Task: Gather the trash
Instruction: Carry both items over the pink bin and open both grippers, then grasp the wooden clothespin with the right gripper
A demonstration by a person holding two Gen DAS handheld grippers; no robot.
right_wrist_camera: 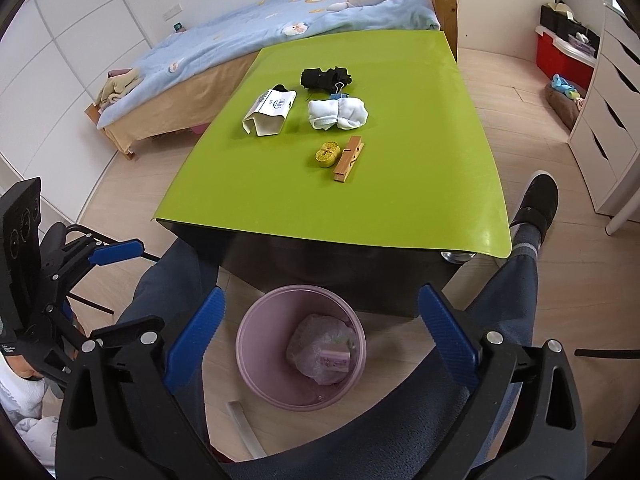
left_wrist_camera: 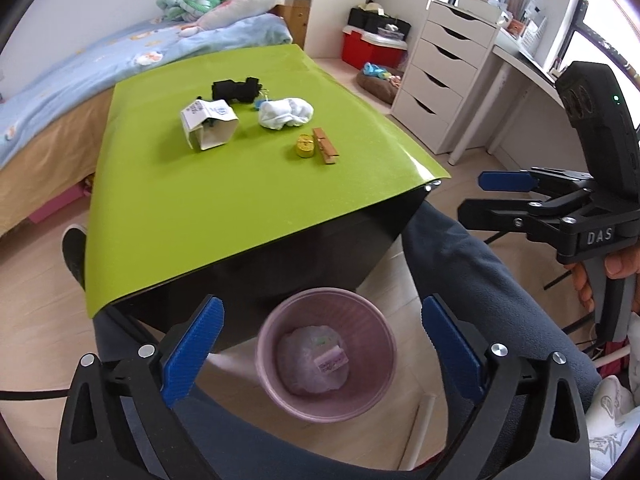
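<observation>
1. While both grippers hang over the bin (left_wrist_camera: 326,354) at lower centre, the left gripper (left_wrist_camera: 322,354) and right gripper (right_wrist_camera: 320,350) stand spread and empty, probably having let go.
2. Wrappers (right_wrist_camera: 334,356) lie inside the bin, between the person's knees for easy drops.
3. A carton (right_wrist_camera: 270,114) waits on the table (right_wrist_camera: 280,208), upper centre, likely next.

Green table (right_wrist_camera: 280,200): carton (right_wrist_camera: 269,112), socks (right_wrist_camera: 338,114), clothespin (right_wrist_camera: 349,159), tape (right_wrist_camera: 327,153).
</observation>
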